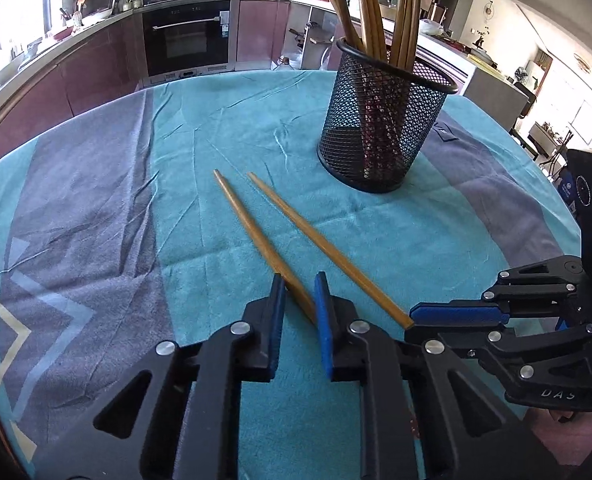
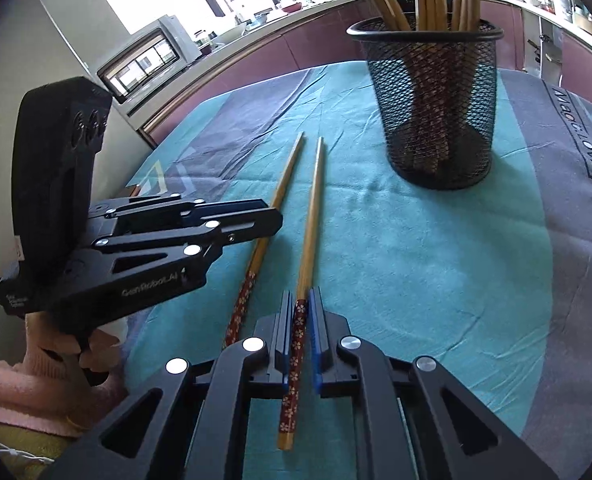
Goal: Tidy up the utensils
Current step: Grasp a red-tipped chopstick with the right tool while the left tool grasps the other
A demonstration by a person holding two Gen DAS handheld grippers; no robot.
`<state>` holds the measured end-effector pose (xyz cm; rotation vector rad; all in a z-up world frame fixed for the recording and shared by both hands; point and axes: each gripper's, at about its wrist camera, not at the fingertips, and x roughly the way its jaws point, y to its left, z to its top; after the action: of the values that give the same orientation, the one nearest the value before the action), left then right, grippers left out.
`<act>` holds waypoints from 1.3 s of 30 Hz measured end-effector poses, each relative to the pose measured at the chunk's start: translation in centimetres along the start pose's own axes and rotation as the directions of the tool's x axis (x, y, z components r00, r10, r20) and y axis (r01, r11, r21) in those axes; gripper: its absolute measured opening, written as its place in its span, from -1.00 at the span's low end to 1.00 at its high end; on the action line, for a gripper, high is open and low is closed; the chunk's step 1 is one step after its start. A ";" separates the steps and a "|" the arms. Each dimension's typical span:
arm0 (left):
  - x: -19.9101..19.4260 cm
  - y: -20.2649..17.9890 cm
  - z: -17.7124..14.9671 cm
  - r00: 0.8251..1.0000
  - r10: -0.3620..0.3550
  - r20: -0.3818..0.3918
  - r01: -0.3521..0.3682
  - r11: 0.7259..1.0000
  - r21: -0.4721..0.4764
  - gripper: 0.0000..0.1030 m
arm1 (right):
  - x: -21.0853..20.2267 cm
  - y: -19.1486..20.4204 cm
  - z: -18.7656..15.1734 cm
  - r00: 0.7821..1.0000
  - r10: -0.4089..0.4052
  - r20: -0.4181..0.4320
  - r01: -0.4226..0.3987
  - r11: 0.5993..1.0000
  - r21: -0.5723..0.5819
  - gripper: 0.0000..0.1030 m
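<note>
Left gripper [image 1: 299, 292] pinches the left chopstick [image 1: 252, 228], jaws drawn in on its handle end. Right gripper [image 2: 297, 312] clamps the right chopstick [image 2: 311, 216] by its flowered red handle. Both chopsticks lie on the teal cloth [image 1: 176, 128], near side of the mesh cup [image 1: 379, 120], which holds more chopsticks upright.
</note>
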<state>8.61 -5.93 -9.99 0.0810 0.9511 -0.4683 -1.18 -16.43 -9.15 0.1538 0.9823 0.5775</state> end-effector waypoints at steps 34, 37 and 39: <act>0.3 1.5 0.7 0.999 0.033 0.007 -0.033 0.999 -0.017 -0.40 | 3.3 -0.3 5.6 0.994 -0.104 0.036 0.107 0.990 -0.087 -0.83; 0.6 1.4 1.0 0.999 0.038 0.005 -0.038 0.999 -0.013 -0.40 | 3.3 -0.4 5.7 0.993 -0.109 0.037 0.112 0.990 -0.084 -0.83; 0.8 1.3 1.2 0.999 0.042 0.005 -0.042 0.999 -0.010 -0.41 | 3.4 -0.5 5.8 0.993 -0.109 0.039 0.112 0.991 -0.077 -0.83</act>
<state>10.46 -5.40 -10.07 0.0911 0.9452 -0.4251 5.18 -14.31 -8.57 0.0384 0.9270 0.5095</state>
